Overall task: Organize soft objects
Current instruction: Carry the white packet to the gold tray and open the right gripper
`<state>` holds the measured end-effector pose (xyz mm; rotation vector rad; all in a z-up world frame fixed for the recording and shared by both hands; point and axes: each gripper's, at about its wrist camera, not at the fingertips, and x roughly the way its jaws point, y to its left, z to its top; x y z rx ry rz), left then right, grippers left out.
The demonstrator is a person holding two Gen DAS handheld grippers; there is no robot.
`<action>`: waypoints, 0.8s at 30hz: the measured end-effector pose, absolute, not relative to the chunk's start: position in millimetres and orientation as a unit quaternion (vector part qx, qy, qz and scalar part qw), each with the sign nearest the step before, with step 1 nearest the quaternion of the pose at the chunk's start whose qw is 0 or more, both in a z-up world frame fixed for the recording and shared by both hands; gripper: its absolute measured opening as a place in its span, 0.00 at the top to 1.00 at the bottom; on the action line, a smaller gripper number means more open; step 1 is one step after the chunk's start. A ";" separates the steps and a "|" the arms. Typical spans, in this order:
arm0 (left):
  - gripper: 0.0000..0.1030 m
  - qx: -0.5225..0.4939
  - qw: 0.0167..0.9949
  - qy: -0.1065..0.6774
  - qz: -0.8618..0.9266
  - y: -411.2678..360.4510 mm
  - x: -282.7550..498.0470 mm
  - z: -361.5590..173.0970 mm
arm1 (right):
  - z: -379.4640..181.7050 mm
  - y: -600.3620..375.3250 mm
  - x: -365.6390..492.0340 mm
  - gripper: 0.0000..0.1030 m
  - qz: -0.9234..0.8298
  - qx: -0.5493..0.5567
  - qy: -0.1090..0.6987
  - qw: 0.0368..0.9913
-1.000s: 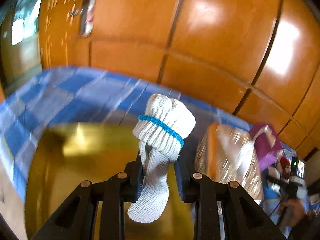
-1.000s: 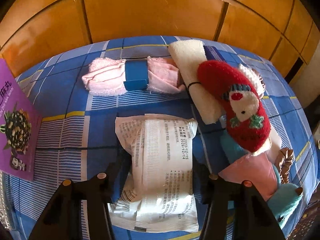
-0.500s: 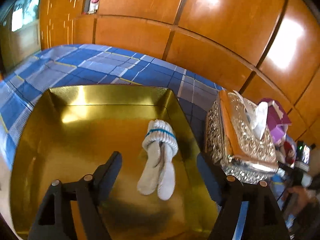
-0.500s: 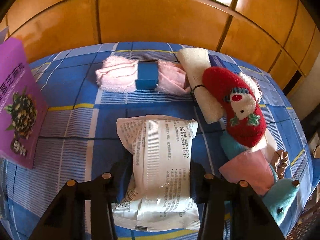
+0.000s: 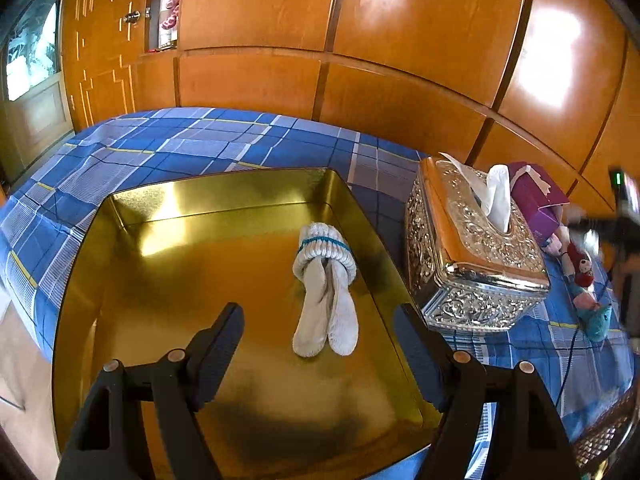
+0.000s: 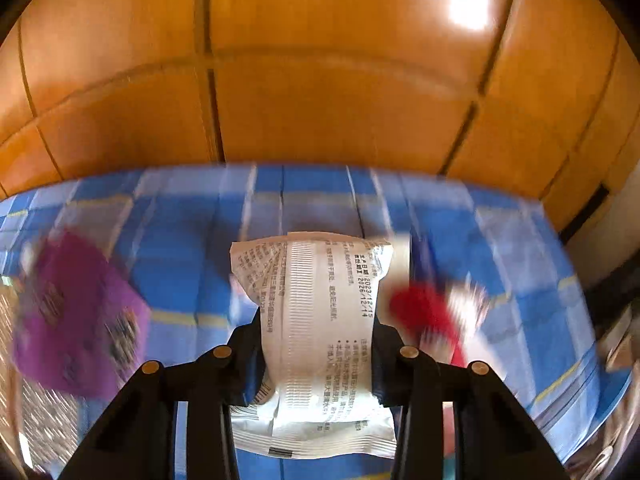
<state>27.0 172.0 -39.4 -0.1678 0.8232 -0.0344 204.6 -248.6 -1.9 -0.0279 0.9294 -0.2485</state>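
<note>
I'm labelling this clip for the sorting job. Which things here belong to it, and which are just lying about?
Part of the job:
- rolled white socks, lying in the gold tray
- white soft packet, gripped by the right gripper
- red stuffed toy, blurred
- left gripper, open

Just lying about:
- silver tissue box
- purple box
- blue checked cloth

- Tray [image 5: 132, 216]: gold metal, mirror-glossy, smooth.
- Socks [image 5: 326, 280] in the tray: white ribbed knit, matt, rough (a thin blue band round the cuff).
- Tissue box [image 5: 480, 280] beside the tray: embossed silvery metal sides, shiny orange top; soft white tissue sticking out.
- Cloth [image 5: 192, 140] under the tray: blue checked woven fabric, matt.
- Panels [image 5: 400, 20] behind the tray: orange-brown varnished wood, glossy with glare.
- Grippers [image 5: 320, 344]: black matt plastic, small brass-coloured rivets.
- Pack [image 6: 320, 320]: white printed plastic film, crinkled, faint sheen.
</note>
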 end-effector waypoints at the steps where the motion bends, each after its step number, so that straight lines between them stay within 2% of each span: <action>1: 0.25 -0.081 0.912 0.401 -0.016 172.7 25.6 -39.8 | 11.7 -239.9 214.0 0.61 -0.115 -0.027 0.439 0.891; 8: 0.25 -0.079 0.911 0.405 -0.012 178.8 18.6 -41.9 | 85.5 -150.0 237.8 0.61 -0.008 -0.081 0.368 0.926; 12: 0.25 -0.085 0.912 0.400 0.003 189.1 14.3 -41.5 | 100.9 -74.0 216.2 0.61 0.115 -0.123 0.335 0.927; 16: 0.24 -0.094 0.913 0.394 0.036 209.6 11.6 -40.0 | 93.9 -9.4 174.0 0.61 0.227 -0.150 0.323 0.907; 24: 0.23 -0.122 0.916 0.360 0.131 263.9 3.6 -28.3 | 25.7 74.9 70.0 0.61 0.374 -0.183 0.358 0.836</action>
